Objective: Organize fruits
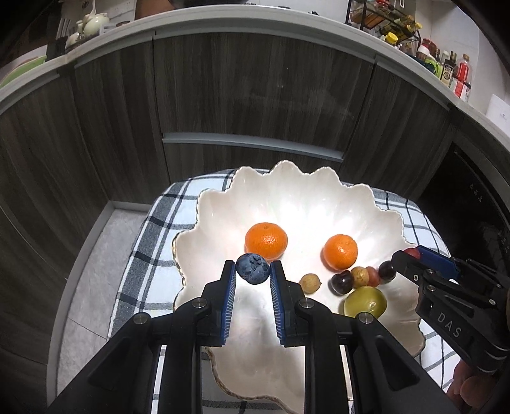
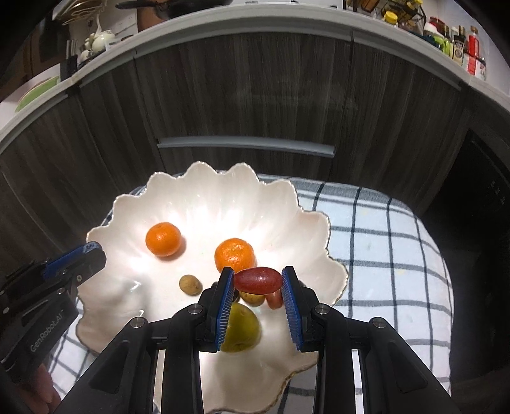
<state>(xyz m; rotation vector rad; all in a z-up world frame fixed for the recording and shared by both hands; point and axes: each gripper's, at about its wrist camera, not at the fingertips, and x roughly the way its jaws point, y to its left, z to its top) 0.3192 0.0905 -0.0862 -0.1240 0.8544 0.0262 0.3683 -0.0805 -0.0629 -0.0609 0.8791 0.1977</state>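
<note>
A white scalloped bowl [image 1: 287, 197] [image 2: 197, 197] sits on a checked cloth. In it lie two oranges [image 1: 266, 240] [image 1: 340, 251], a green fruit [image 1: 365, 302], a brown nut [image 1: 309, 283], dark cherries [image 1: 342, 281] and other small fruits. My left gripper [image 1: 253, 270] is shut on a blueberry [image 1: 253, 268] above the bowl's near side. My right gripper [image 2: 258, 280] is shut on a red oblong fruit [image 2: 258, 280] above the small fruits; the green fruit [image 2: 240, 328] lies under it. Each gripper shows at the edge of the other's view.
The checked cloth [image 2: 382, 242] covers a small table in front of dark wood cabinets [image 1: 255, 95]. A counter above carries bottles and jars [image 1: 446, 63] at the right and a teapot [image 1: 94, 24] at the left. Tiled floor [image 1: 95, 254] lies to the left.
</note>
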